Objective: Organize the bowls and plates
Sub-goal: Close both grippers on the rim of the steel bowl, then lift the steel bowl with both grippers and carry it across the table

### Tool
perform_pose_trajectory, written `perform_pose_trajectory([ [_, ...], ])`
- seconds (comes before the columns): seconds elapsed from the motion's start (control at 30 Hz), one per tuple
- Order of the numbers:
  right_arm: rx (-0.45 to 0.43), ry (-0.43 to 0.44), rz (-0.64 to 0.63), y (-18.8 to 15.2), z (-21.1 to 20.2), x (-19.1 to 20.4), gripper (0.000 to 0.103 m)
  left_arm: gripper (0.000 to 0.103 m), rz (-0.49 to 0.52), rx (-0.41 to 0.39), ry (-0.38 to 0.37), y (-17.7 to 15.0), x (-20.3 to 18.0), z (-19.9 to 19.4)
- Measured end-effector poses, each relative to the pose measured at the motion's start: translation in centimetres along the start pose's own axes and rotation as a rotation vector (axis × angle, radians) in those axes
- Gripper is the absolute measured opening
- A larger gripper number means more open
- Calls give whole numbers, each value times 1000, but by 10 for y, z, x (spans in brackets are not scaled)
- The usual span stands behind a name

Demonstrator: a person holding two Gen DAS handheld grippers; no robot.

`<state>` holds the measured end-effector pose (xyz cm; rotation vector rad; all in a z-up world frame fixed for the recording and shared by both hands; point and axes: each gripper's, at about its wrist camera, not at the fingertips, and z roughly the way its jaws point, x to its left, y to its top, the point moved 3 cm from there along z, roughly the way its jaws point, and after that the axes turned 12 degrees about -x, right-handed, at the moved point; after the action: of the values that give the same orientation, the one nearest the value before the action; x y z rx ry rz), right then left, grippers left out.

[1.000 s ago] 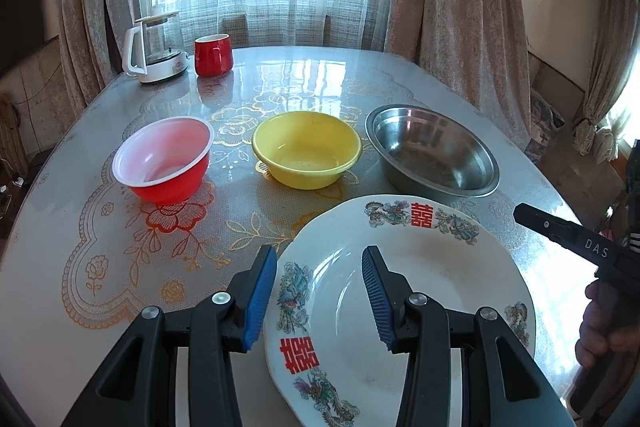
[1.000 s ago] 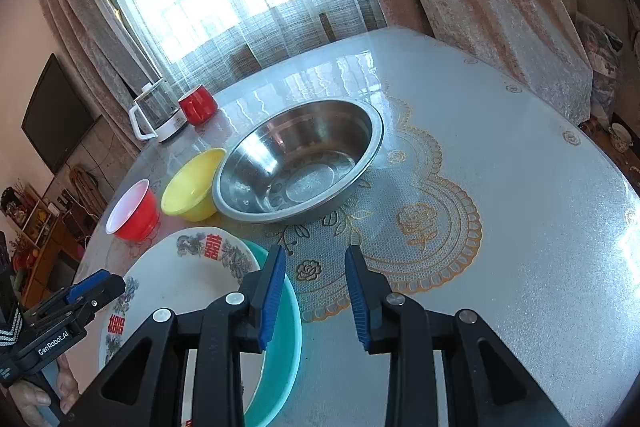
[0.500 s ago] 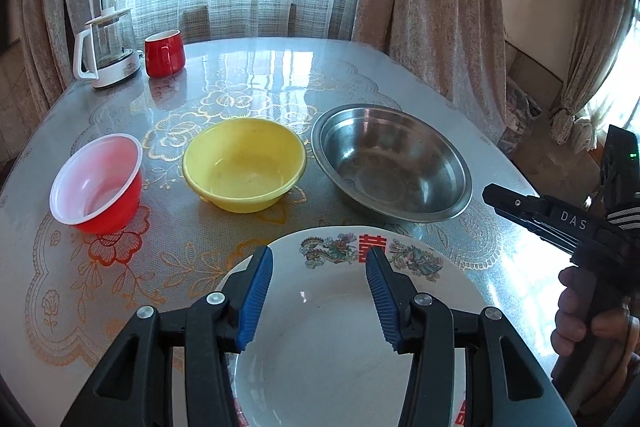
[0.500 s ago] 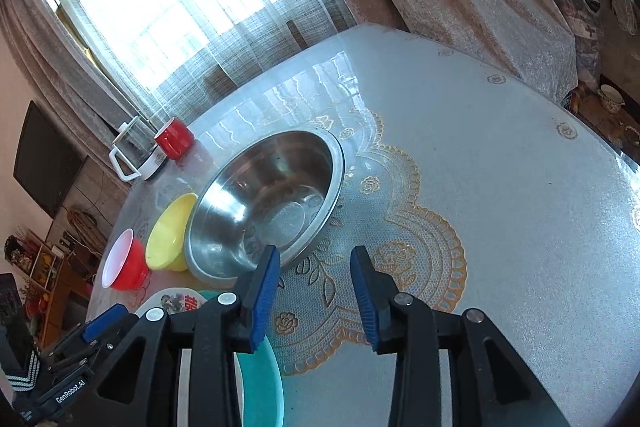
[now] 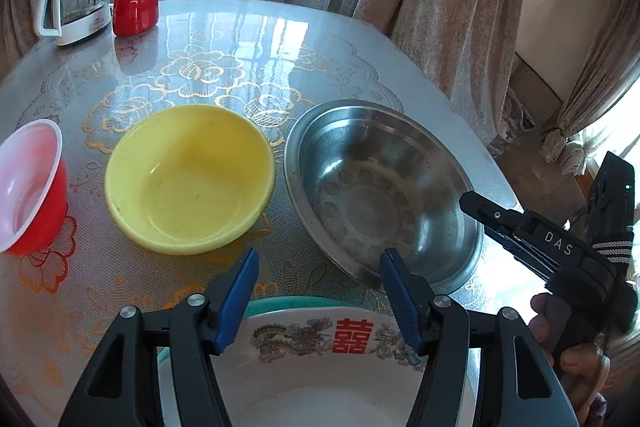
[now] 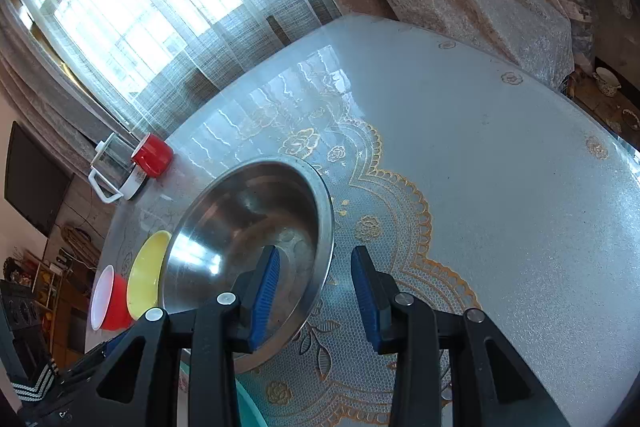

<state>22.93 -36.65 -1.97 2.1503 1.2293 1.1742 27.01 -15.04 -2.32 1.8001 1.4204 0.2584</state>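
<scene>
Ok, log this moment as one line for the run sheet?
left gripper: fingers opening, empty, between yellow bowl and steel bowl | right gripper: open, astride steel bowl rim, no contact | patterned plate on teal plate

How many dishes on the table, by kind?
Bowls: 3: red bowl, yellow bowl, steel bowl
Plates: 2: white patterned plate, teal plate under it
Mugs: 1: red mug
Kettles: 1: glass kettle
Total: 7
</scene>
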Motion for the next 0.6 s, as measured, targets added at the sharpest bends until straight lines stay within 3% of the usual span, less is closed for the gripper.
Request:
perform_pose_trajectory([
  [0.13, 25, 8, 6, -4, 15, -2, 37, 61, -21, 19, 1, 1, 0, 16],
  [0.2, 34, 14, -3, -6, 19, -3, 31, 57, -7, 21, 1, 1, -3, 22],
  [0.27, 45, 9, -20, -8, 23, -3, 26, 44, -6, 26, -18, 2, -7, 27],
  [0.37, 43, 25, -51, -8, 22, 2, 17, 33, 24, 26, -29, 2, -18, 29],
  [0.6, 40, -3, -79, -8, 12, -1, 16, 33, 55, 25, -49, -3, -29, 26],
])
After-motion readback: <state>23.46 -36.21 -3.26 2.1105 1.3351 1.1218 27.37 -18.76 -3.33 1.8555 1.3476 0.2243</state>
